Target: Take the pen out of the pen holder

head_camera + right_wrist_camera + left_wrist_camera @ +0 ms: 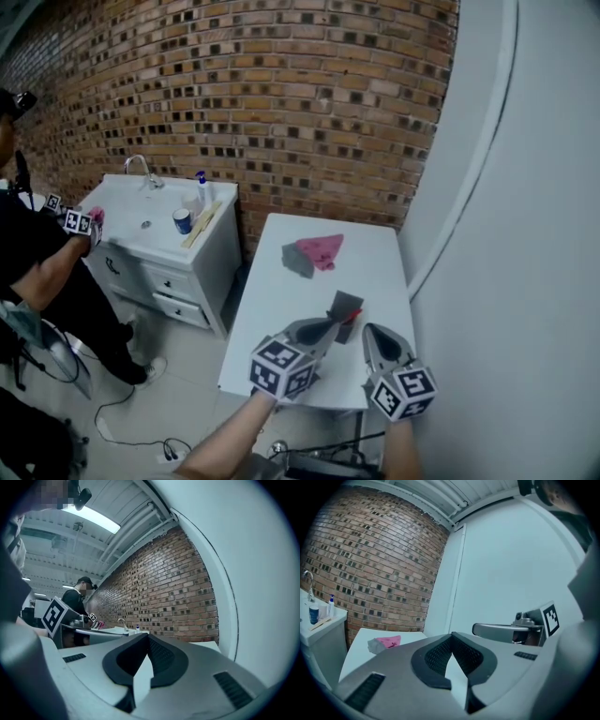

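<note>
left gripper (330, 328) just beside pen holder (346, 307)

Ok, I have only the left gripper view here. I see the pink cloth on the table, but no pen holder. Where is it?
Observer: The head view shows the dark pen holder standing on the white table, just ahead of the left gripper and nearer to us than the pink cloth.
Operator: Is a pen inside it?
Observer: A small red bit shows at its right side. It is too small to say that it is the pen.
Operator: Is the right gripper open?
Observer: No. In its own view the right gripper has its jaws together, with nothing between them.
</note>
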